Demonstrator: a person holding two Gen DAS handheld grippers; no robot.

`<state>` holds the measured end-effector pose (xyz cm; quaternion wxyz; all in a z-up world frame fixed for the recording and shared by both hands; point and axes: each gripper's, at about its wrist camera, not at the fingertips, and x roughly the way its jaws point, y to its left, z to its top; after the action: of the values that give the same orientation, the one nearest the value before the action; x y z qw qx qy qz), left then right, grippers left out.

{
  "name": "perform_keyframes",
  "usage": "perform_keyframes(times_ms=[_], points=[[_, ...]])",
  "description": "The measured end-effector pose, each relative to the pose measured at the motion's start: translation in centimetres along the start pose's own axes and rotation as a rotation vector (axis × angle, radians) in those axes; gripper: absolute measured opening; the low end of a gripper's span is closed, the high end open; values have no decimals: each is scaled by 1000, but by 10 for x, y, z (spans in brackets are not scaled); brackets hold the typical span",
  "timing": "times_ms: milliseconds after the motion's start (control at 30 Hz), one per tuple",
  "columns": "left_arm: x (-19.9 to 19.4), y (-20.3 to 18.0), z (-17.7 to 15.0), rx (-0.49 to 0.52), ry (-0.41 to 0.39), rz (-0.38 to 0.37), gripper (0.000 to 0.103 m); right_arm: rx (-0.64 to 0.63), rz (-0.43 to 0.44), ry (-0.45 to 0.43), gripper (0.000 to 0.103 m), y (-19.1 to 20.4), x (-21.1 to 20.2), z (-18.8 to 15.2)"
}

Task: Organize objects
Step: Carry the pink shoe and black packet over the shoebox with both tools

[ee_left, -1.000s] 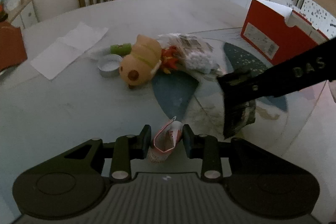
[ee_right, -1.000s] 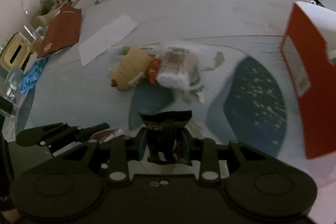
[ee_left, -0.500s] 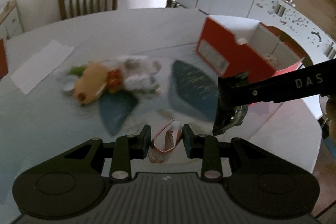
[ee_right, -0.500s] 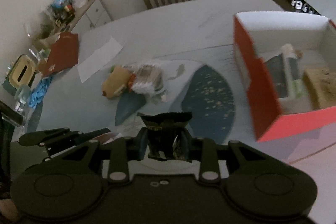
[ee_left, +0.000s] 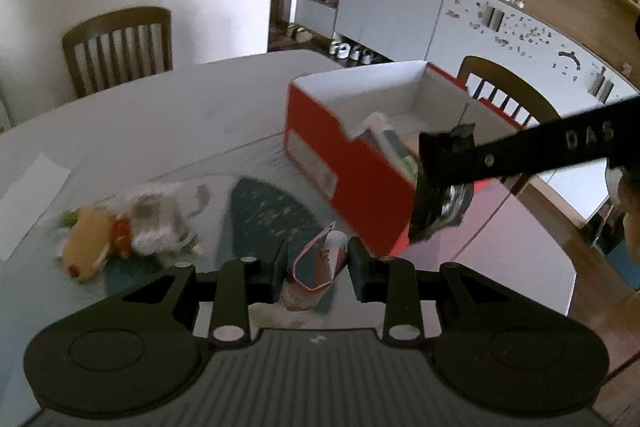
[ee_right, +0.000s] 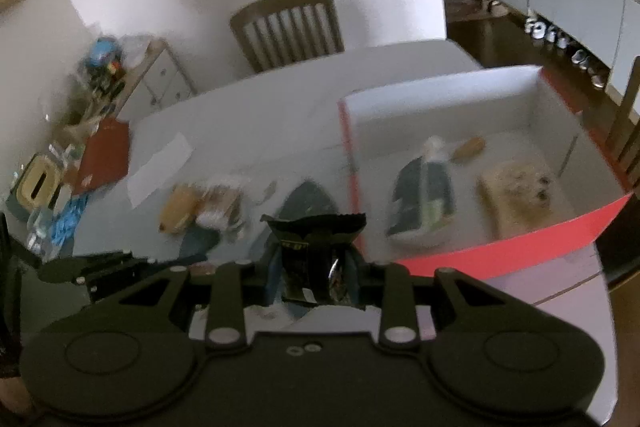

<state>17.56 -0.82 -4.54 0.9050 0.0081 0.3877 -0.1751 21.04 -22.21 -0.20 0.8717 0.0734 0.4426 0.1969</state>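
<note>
My left gripper [ee_left: 314, 269] is shut on a small pink and white packet [ee_left: 316, 273], held above the table. My right gripper [ee_right: 314, 277] is shut on a black foil snack packet [ee_right: 310, 247]; the packet also shows in the left wrist view [ee_left: 442, 203], near the front corner of the red shoebox [ee_left: 352, 167]. The open box [ee_right: 520, 239] holds a dark green packet [ee_right: 424, 199], a beige item [ee_right: 516, 199] and a small brown item [ee_right: 470, 147]. A tan plush toy [ee_left: 86, 243] and clear bags [ee_left: 156, 223] lie on the table to the left.
A white paper sheet [ee_left: 28, 195] lies at the table's left. Wooden chairs [ee_left: 118, 47] stand behind the table and beside the box [ee_left: 508, 95]. A red folder [ee_right: 104, 155] and clutter lie at the far left. Cabinets [ee_left: 400, 11] line the back wall.
Both grippers have risen and swung right toward the red box with their packets. The box's open inside has come into fuller view. The plush pile now lies further left.
</note>
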Motion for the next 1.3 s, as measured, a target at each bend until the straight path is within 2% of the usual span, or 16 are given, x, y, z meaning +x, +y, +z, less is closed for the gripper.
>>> perform_keyframes(times_ms=[333,567,900,1067,1300], points=[[25,-48,35,49,-25,-4,31,35,-61,-93,31,-77,-30,26],[45,-79,58,90,-38,-15,31,60,-104,-112,31,-123,-34,38],[96,-115,89,143,10,-40,31,74,-122,-53,31,-163,-4,50],[127,-125,99,163,54,-33,31,33,-131,-8,31,-169,17,59],[164,-132,108,181,107,-3,31,27,-147,55,31,-176,44,56]])
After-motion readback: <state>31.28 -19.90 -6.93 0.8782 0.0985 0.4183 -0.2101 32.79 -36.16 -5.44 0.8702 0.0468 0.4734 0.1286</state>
